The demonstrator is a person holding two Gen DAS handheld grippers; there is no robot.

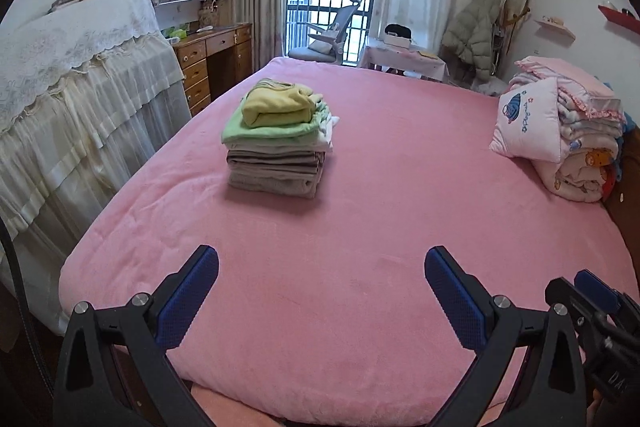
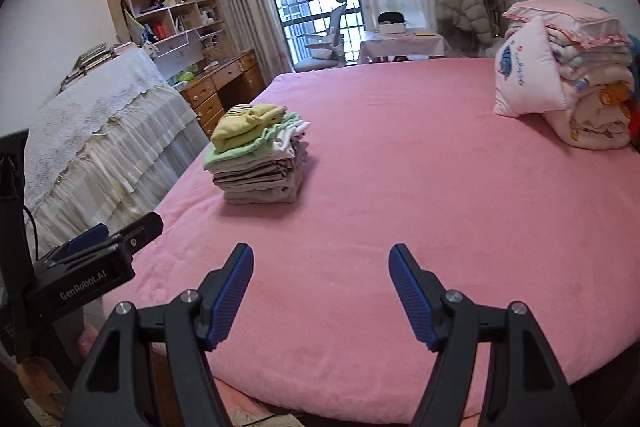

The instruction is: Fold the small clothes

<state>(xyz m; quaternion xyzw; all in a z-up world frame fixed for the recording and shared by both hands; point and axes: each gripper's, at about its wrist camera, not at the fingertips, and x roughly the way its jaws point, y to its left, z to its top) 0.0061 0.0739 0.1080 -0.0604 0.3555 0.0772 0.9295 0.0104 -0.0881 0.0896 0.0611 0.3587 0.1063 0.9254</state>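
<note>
A stack of folded small clothes (image 1: 278, 139) sits on the pink bed (image 1: 360, 227), left of centre, with a yellow garment (image 1: 276, 105) on top, a green one below, then grey and beige ones. It also shows in the right wrist view (image 2: 256, 157). My left gripper (image 1: 322, 267) is open and empty above the bed's near edge, well short of the stack. My right gripper (image 2: 321, 263) is open and empty over the near part of the bed. The left gripper's body (image 2: 92, 259) shows at the left of the right wrist view.
A pink cushion (image 1: 528, 123) leans on a pile of folded quilts (image 1: 580, 131) at the bed's right side. A lace-covered cabinet (image 1: 72, 87) stands left of the bed, with a wooden desk (image 1: 212, 63) and shelves behind. An office chair (image 1: 332, 31) is by the window.
</note>
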